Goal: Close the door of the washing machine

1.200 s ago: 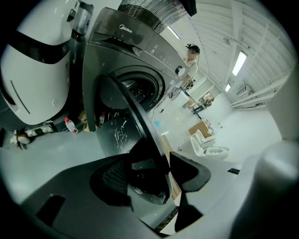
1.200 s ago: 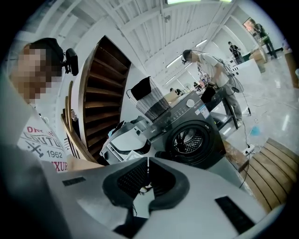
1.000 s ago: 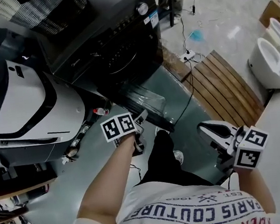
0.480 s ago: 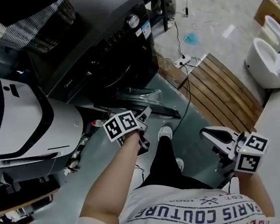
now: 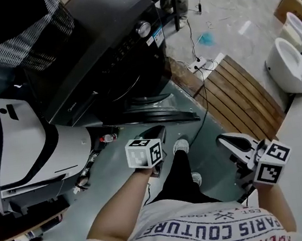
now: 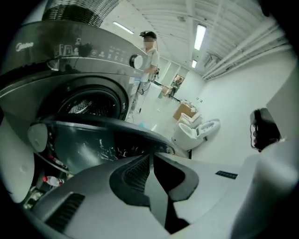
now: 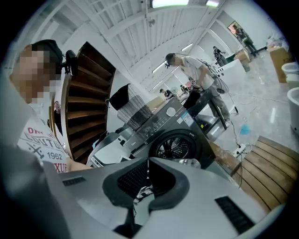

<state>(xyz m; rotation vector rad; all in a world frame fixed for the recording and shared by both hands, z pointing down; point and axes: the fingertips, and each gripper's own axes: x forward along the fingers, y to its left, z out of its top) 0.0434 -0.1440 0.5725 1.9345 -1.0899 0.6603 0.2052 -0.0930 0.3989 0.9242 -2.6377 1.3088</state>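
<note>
- The washing machine door (image 5: pixel 158 115) stands swung wide open in front of the dark front-loading washing machine (image 5: pixel 114 45). The drum opening is exposed, so closing is yet to be done.
- The left gripper (image 5: pixel 158 129) points down toward the door's outer edge and is near it; contact cannot be told. Its fingers (image 6: pixel 133 175) have just been closing and now meet with nothing between them, so it can only push. That narrow tip could skid off the glossy curved door, leaving it part-way open.
- A soft push may fail to latch the door. A hard one may make it bounce back out.
- The right gripper (image 5: pixel 223 138), fingers pressed together and empty, hangs well apart to the right and cannot steady the door.
- The person's shoe (image 5: pixel 180 146) sits just beside the door. A power strip (image 5: pixel 202 60) lies on the floor nearby, so stepping closer risks a trip.
</note>
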